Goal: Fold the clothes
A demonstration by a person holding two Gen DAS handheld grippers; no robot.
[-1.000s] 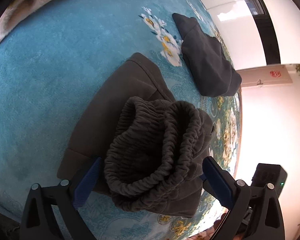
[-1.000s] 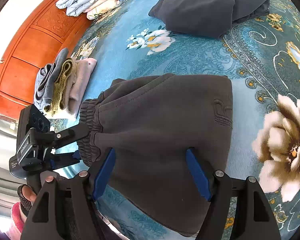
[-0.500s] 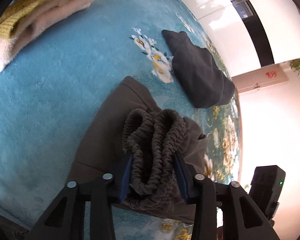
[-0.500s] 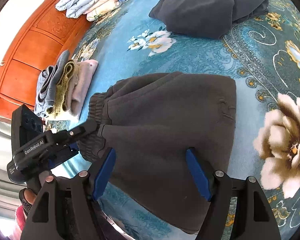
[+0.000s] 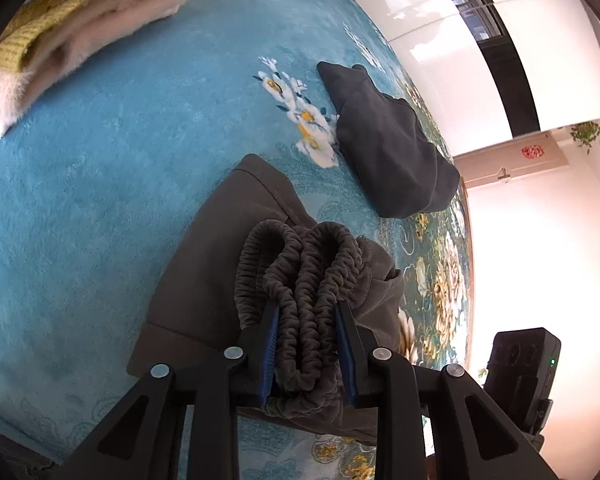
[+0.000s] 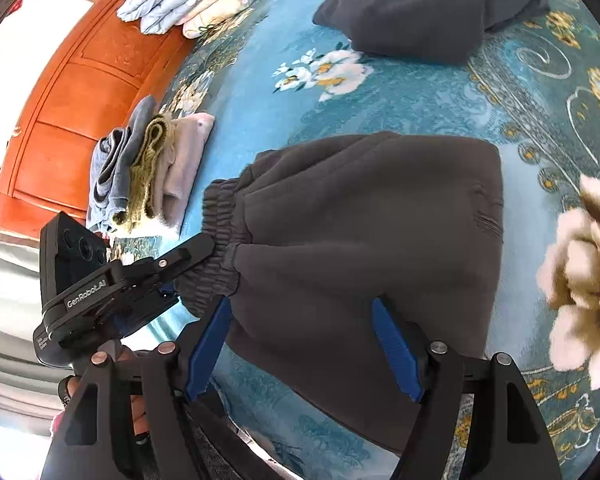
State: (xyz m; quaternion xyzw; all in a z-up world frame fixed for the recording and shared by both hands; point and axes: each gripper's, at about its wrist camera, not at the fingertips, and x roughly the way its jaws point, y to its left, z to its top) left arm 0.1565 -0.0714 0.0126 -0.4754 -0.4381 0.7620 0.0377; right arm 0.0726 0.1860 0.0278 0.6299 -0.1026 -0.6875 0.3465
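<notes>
Folded dark grey sweatpants [image 6: 364, 240] lie on the blue floral bedspread [image 5: 100, 168]. My left gripper [image 5: 306, 312] is shut on their bunched elastic waistband [image 5: 304, 276]; it also shows at the left of the right wrist view [image 6: 204, 250], pinching the waistband [image 6: 220, 220]. My right gripper [image 6: 300, 320] is open, its blue-padded fingers [image 6: 396, 344] straddling the near edge of the sweatpants without closing on them.
A second dark garment [image 5: 392, 152] lies crumpled farther away [image 6: 420, 4]. A stack of folded clothes, grey, mustard and pink [image 6: 148, 168], sits left by the orange wooden headboard [image 6: 72, 112]. Folded quilts [image 6: 188, 0] lie at the far left.
My left gripper closed from wide open onto the bunched waistband and lifted it slightly. The right gripper stayed open in place over the pants.
</notes>
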